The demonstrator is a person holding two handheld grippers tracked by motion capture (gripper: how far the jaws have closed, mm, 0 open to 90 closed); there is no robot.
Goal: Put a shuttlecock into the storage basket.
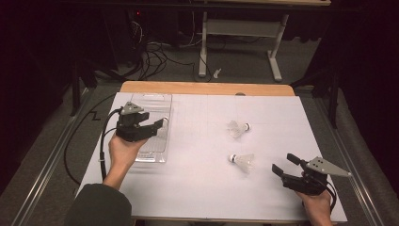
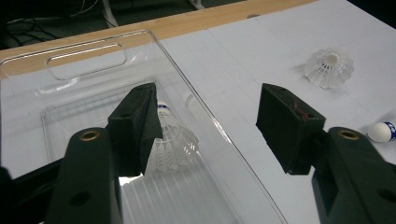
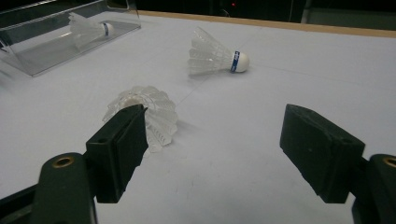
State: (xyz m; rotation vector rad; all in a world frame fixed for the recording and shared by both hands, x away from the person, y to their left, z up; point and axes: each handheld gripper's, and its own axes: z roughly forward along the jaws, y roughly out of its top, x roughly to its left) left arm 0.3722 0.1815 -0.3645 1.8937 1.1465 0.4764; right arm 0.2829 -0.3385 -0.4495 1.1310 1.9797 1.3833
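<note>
A clear plastic tray (image 1: 151, 97) stands at the table's left, and one white shuttlecock (image 2: 172, 140) lies inside it. My left gripper (image 1: 159, 125) hovers over the tray, jaws wide open (image 2: 210, 100) with nothing between them; the shuttlecock lies beyond the left jaw. Two more shuttlecocks lie on the white sheet: the far one (image 1: 237, 128) with its cork to the right, the near one (image 1: 242, 161) with its cork to the left. My right gripper (image 1: 283, 162) rests open at the front right, just short of the near shuttlecock (image 3: 144, 112), whose skirt faces it.
The white sheet (image 1: 197, 188) covers the table, with a bare wooden strip (image 1: 207, 88) along the far edge. Beyond it are cables and a stand's legs (image 1: 203, 61) on the floor. The tray (image 3: 51, 53) with its shuttlecock (image 3: 88, 29) sits far left of the right gripper.
</note>
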